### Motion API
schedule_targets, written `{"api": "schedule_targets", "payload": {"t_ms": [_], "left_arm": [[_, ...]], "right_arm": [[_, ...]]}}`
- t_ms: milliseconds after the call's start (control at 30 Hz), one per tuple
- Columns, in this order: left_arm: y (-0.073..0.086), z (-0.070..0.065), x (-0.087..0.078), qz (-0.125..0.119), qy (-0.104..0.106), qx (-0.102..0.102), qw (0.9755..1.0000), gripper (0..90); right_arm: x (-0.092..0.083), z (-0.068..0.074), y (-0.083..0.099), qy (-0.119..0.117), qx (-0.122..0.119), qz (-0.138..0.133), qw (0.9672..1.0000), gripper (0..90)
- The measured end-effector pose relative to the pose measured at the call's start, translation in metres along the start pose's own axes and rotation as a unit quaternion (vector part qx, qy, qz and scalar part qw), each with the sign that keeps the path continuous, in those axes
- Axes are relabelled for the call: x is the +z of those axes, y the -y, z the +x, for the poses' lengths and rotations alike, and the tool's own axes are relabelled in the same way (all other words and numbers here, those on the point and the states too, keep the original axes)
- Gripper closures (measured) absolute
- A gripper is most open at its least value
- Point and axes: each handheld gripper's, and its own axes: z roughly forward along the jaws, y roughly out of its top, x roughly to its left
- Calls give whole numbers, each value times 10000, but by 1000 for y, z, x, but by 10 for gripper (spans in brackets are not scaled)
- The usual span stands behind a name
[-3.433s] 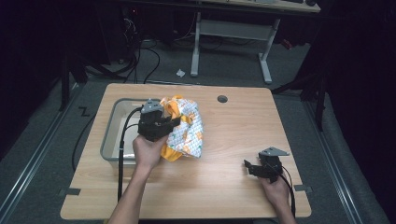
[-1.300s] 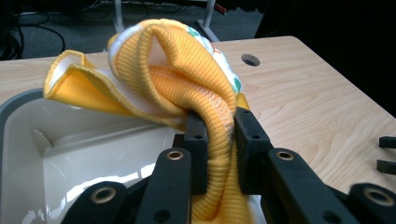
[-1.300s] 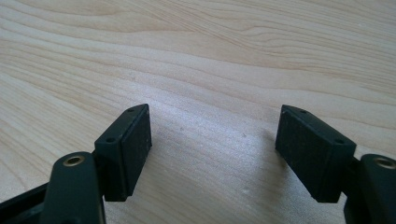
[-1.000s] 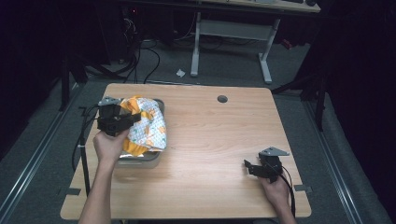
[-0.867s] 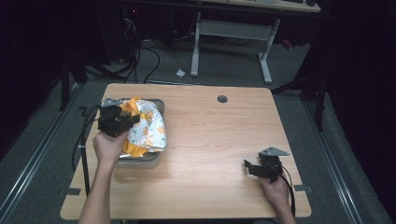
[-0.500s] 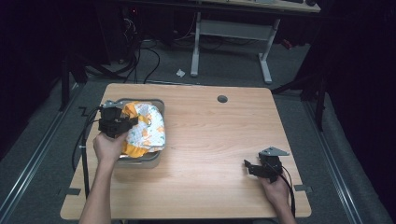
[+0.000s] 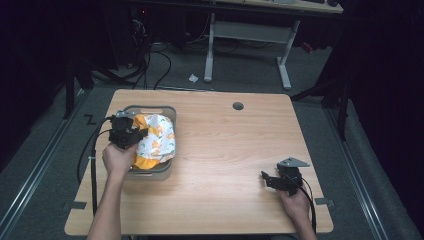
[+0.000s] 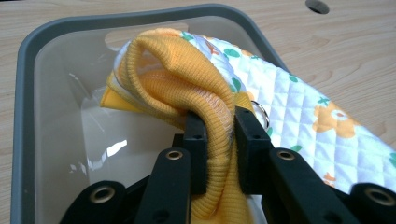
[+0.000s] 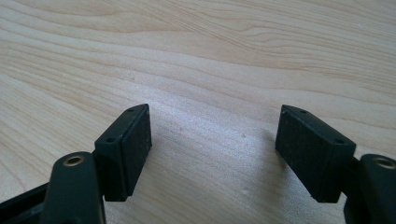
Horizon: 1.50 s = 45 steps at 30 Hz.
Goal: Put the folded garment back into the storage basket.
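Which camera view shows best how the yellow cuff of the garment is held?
The left gripper view: the left gripper pinches the yellow cuff above the grey bin. The high view shows the garment small, with the grip hidden. The right gripper view shows bare table.

Cloth garment (image 8: 299, 107) in my left gripper (image 8: 219, 140): quilted white fabric w/ printed orange flowers & green bits, matt, stitched in a diamond grid. Its yellow cuff (image 8: 187, 79) is ribbed knit, soft-looking, a bit fuzzy where my pads pinch it. Small shiny metal snap (image 8: 259, 112) by the cuff. Bin (image 8: 28, 93): plastic, matt grey rim, inner walls translucent & glossy w/ glare spots. Table (image 9: 210, 56): light wood grain, smooth, low sheen. My right gripper (image 9: 212, 149): pads matt black, finely textured; arms smooth black plastic w/ brass-look rivets.
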Motion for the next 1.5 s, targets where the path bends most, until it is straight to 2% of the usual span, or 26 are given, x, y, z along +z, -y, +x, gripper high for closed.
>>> {"api": "schedule_targets", "payload": {"t_ms": [533,867,1033,1267,1367,1500], "left_arm": [[2,-1,17,312,-251,145,9991,768],[8,4,24,482,-350,-138,9981,742],[8,4,22,564,-543,-151,9968,684],[8,4,17,407,-772,-145,9961,531],[7,3,14,310,-808,-169,9961,501],[7,-2,9,187,-812,-81,9965,472]], "right_arm": [[0,0,0,0,0,0,10000,271],[0,0,0,1,0,0,10000,271],[0,0,0,-2,3,0,10000,271],[0,0,0,0,-1,1,10000,271],[0,0,0,3,1,1,10000,271],[0,0,0,3,0,0,10000,271]]}}
